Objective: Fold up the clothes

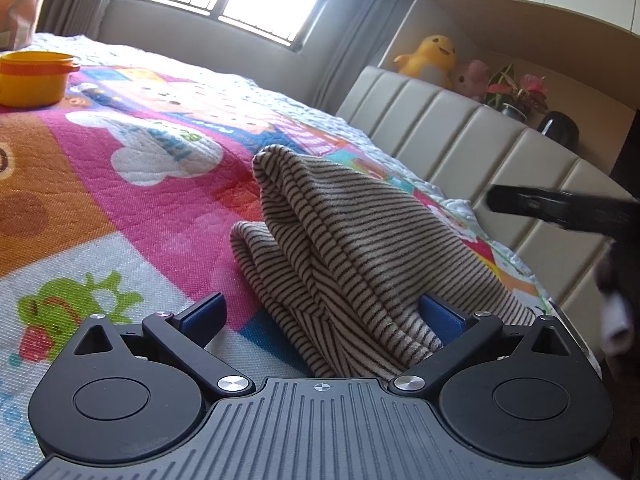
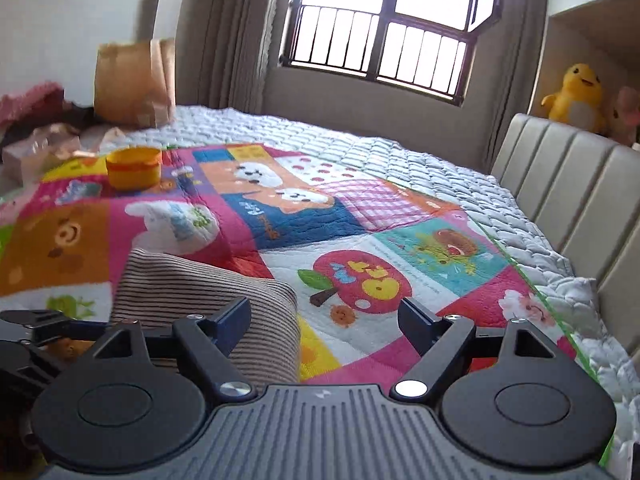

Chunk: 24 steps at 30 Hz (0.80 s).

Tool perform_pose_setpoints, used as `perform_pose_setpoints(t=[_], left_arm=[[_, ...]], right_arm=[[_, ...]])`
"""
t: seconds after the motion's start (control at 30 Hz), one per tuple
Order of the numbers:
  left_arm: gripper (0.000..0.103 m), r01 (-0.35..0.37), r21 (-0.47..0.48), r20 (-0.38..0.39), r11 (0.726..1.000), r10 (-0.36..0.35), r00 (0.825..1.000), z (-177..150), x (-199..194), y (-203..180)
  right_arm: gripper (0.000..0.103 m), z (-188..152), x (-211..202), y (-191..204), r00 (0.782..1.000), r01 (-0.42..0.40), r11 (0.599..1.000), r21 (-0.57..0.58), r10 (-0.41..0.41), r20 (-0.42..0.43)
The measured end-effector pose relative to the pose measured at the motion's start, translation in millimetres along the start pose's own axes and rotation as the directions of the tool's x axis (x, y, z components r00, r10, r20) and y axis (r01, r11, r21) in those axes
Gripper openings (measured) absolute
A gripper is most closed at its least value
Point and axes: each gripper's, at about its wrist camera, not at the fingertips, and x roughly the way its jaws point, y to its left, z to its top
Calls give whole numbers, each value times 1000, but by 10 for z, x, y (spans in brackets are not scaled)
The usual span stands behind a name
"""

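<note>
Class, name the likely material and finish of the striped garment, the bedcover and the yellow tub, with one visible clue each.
Striped garment: soft knit, likely cotton jersey; matte, drapes in rounded folds.
Bedcover: quilted printed fabric; stitched puckering, matte.
Yellow tub: probably plastic; smooth, rigid rim with a slight sheen.

A bed covered by a quilted, brightly coloured cartoon patchwork blanket (image 2: pixel 320 216). A folded beige garment with thin dark stripes (image 1: pixel 344 256) lies at 6 o'clock. A round yellow-orange plastic tub (image 2: pixel 133 168) sits at 10 o'clock, well apart.
</note>
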Motion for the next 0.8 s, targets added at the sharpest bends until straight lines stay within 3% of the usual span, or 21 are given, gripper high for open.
perform_pose_setpoints(t=[0.13,0.2,0.27,0.37,0.6,0.8], left_arm=[[103,6,-8,1,1000,-6,1000,-1,-5,18],[103,8,-13,0,1000,-8,1000,0,-3,27],[103,11,-19,-2,1000,-11,1000,0,0,37],[103,15,-26,-2,1000,-15,1000,-1,4,47],[103,23,-29,1,999,-23,1000,-3,1,44],[103,25,-32,2,999,-25,1000,-3,2,49]], right_arm=[[81,139,463,92,995,-45,999,7,46,-87],[83,123,671,209,990,-44,997,-63,35,-138],[89,58,820,258,985,-31,994,-106,12,-173],[94,-18,918,217,980,-21,997,-74,6,-198],[94,-73,447,73,992,-48,999,-4,47,-114],[94,-453,-138,-38,991,-102,993,67,107,-78]])
